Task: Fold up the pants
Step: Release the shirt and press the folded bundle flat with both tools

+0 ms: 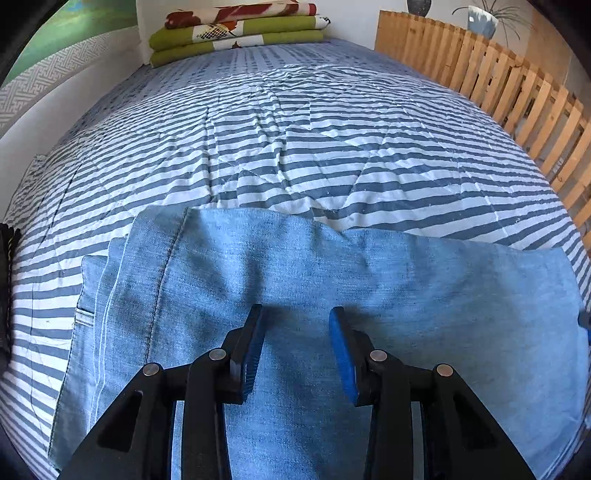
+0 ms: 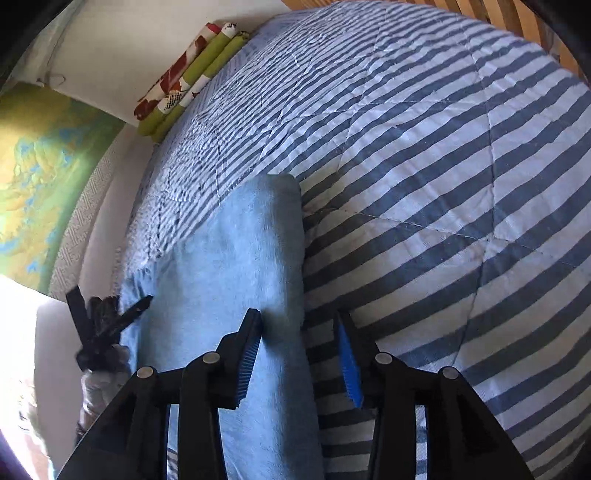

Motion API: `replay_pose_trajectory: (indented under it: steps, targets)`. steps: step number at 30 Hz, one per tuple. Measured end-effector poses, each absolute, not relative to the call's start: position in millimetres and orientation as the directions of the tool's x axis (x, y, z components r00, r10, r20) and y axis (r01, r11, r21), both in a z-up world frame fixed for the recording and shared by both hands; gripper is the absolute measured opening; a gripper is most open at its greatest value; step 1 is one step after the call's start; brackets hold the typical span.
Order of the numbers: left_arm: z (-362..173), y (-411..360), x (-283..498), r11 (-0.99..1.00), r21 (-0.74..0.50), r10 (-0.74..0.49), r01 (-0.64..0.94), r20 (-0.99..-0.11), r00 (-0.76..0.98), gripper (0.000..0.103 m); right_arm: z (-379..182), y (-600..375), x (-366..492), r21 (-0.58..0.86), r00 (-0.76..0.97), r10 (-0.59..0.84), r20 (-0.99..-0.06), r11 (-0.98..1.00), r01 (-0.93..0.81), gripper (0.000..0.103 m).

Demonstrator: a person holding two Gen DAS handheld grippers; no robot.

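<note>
Light blue denim pants (image 1: pixel 332 295) lie folded on a blue-and-white striped quilt (image 1: pixel 295 147), filling the lower half of the left wrist frame. The left gripper (image 1: pixel 297 314) hangs over the denim at lower centre, its fingers partly apart with nothing clamped. In the right wrist frame the right gripper (image 2: pixel 299 321) straddles the pants' right edge, fingers likewise parted and gripping nothing. A stack of folded green floral bedding (image 1: pixel 236 33) sits at top centre, beside a wooden slatted rail (image 1: pixel 498 85) at the upper right.

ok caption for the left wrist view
Open left gripper above folded light blue denim pants on blue-and-white striped quilt.
</note>
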State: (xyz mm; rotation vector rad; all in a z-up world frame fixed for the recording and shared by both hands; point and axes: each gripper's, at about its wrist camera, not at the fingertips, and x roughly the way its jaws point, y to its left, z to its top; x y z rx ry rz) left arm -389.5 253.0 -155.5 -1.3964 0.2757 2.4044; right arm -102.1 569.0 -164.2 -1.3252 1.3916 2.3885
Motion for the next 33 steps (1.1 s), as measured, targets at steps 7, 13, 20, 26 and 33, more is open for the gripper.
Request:
replay_pose_trajectory:
  steps: [7, 13, 20, 26, 33]
  targets:
    - [-115.1, 271.9, -343.6, -0.858, -0.056, 0.328, -0.510, -0.825, -0.461, 0.038, -183.1, 608.4, -155.8, 0.822, -0.728, -0.407, -0.552, -0.412, -0.393, 0.047]
    - [-115.8, 277.6, -347.3, -0.881, -0.006, 0.258, -0.473, -0.845, -0.469, 0.038, -163.4, 604.6, -160.0, 0.802, -0.761, -0.360, -0.540, -0.493, -0.336, 0.019]
    - [-144.2, 287.2, -389.6, -0.894, 0.064, 0.172, -0.444, -0.864, -0.473, 0.045, -142.3, 588.2, -114.1, 0.661, -0.673, -0.255, -0.694, -0.595, -0.456, 0.038]
    - [-112.3, 277.3, -343.7, -0.860, -0.097, 0.342, -0.501, -0.839, -0.423, 0.045, -146.7, 531.3, -83.9, 0.580, -0.585, -0.269, -0.765, -0.681, -0.447, 0.056]
    - [-142.4, 289.4, -283.1, -0.797, -0.074, 0.344, -0.599, -0.872, -0.350, 0.047, -148.6, 487.8, -88.6, 0.508, -0.521, -0.265, -0.812, -0.759, -0.406, 0.022]
